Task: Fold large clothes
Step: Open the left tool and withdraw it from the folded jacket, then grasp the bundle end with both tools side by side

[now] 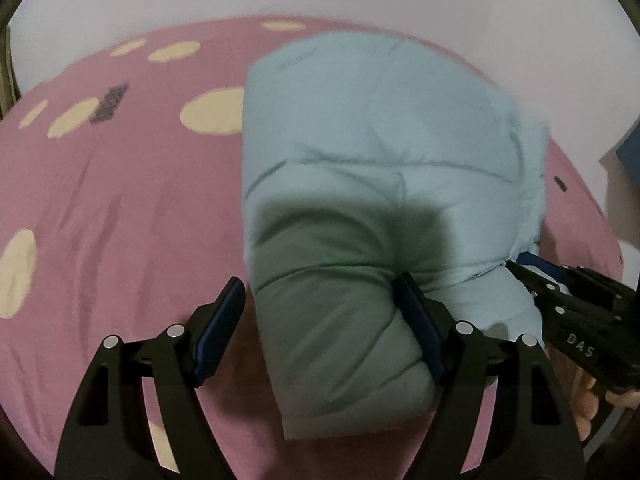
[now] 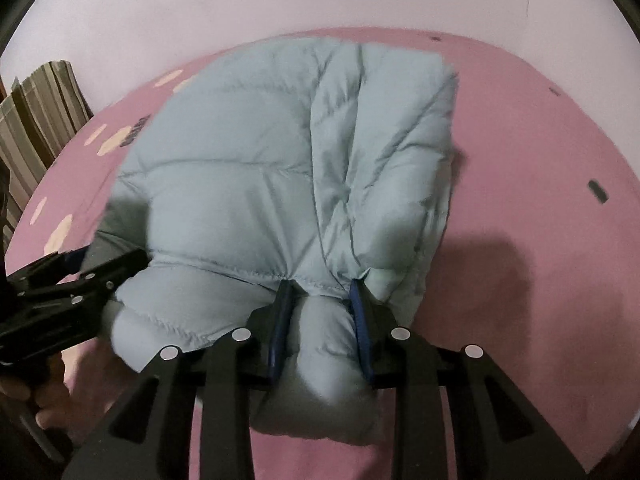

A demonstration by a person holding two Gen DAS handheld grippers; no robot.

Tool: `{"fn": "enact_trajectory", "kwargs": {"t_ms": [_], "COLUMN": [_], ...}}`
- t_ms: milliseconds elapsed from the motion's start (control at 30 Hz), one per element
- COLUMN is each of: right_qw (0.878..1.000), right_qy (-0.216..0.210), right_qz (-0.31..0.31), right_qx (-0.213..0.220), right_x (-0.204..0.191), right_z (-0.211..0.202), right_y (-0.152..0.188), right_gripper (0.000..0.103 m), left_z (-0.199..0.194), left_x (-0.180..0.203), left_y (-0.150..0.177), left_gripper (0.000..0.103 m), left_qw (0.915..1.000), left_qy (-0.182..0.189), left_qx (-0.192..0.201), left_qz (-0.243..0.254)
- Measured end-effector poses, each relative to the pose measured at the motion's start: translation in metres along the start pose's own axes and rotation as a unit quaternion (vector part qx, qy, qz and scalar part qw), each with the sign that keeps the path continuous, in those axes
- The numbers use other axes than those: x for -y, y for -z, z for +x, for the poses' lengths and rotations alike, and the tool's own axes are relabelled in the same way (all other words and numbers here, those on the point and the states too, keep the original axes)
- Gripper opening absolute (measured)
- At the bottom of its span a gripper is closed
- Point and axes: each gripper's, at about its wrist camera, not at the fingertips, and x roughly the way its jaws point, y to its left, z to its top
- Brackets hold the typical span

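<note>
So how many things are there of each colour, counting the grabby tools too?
Light blue: 1, the puffy quilted light blue jacket.
Pink: 1, the pink bedsheet with cream spots.
Black: 2, the left hand-held gripper and the right hand-held gripper.
Total: 4.

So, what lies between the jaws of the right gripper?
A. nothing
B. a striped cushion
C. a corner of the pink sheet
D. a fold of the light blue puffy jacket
D: in the right wrist view the right gripper has a thick fold of the jacket pinched between its blue pads.
</note>
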Motion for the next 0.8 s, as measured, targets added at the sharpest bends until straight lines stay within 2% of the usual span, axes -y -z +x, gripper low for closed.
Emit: {"fn": "enact_trajectory", "kwargs": {"t_ms": [133, 300, 367, 467, 567, 667, 800], "right_qw": [1.0, 1.0, 0.999, 0.997, 0.995, 0.995, 0.997], "right_qy": [0.001, -0.012, -0.019, -0.023, -0.009, -0.008, 0.006], "right_qz": [0.006, 0.011, 0.014, 0.017, 0.024, 0.038, 0.041], "right_qx": [0.002, 0.013, 0.026, 0.068, 0.092, 0.094, 0.061], "right_x": [0.001, 0.004, 0.008, 0.017, 0.027, 0.037, 0.044], "right_z": [0.003, -0.018, -0.037, -0.065, -0.067, -0.05, -0.016], "right_y": [0.001, -0.001, -0.003, -0.022, -0.052, -0.077, -0.085], "right_gripper": [0.029, 0.031, 0.031, 0.032, 0.032, 0.032, 0.032], "left_z": [0.009, -0.021, -0.044, -0.067, -0.061, -0.035, 0.004], "left_x": [-0.001, 0.007, 0.009, 0.01, 0.009, 0.009, 0.015], "left_y": [0.003, -0.002, -0.009, -0.032, -0.064, -0.093, -0.106], "left_gripper": [0.078, 0.074, 0.074, 0.074, 0.074, 0.074, 0.068], "left_qw": [1.0, 0.9994, 0.9981, 0.9951, 0.994, 0.9957, 0.9955], "left_qy": [-0.002, -0.024, -0.028, -0.026, -0.034, -0.038, -0.072], "left_qx": [0.003, 0.018, 0.045, 0.087, 0.098, 0.079, 0.028], "left_qz": [-0.005, 0.019, 0.03, 0.039, 0.036, 0.031, 0.055]}}
